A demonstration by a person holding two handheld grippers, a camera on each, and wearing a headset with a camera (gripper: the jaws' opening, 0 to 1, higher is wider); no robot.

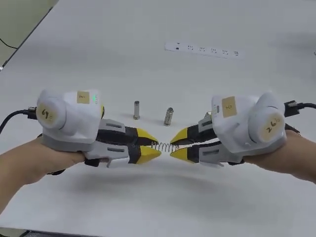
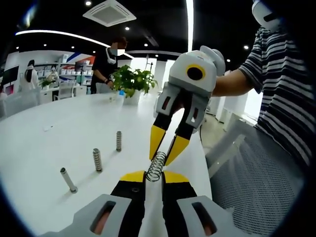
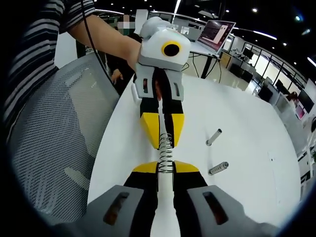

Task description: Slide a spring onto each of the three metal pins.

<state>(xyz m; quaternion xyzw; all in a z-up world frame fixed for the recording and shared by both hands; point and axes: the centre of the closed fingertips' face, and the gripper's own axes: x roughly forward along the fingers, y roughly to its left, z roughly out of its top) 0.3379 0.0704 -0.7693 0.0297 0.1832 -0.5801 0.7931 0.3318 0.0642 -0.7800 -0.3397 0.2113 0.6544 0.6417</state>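
Observation:
A loose spring [image 1: 164, 146] hangs level above the white table [image 1: 163, 197], stretched between my two grippers. My left gripper [image 1: 149, 146] is shut on its left end and my right gripper [image 1: 178, 145] is shut on its right end. In the left gripper view the spring [image 2: 157, 166] runs from my left gripper [image 2: 153, 176] up into the right gripper [image 2: 165, 152]. In the right gripper view the spring [image 3: 167, 152] joins my right gripper [image 3: 167, 168] to the left gripper [image 3: 164, 134]. Behind stand a bare pin [image 1: 136, 110] and a pin wearing a spring [image 1: 169, 116]. A second sprung pin [image 2: 118, 140] stands farther along.
A white power strip [image 1: 207, 50] lies at the far side of the table. A mesh chair [image 3: 54, 148] stands off the table's edge, by the person's striped sleeve [image 2: 281, 79]. A potted plant [image 2: 132, 81] sits at the far end, with people standing beyond it.

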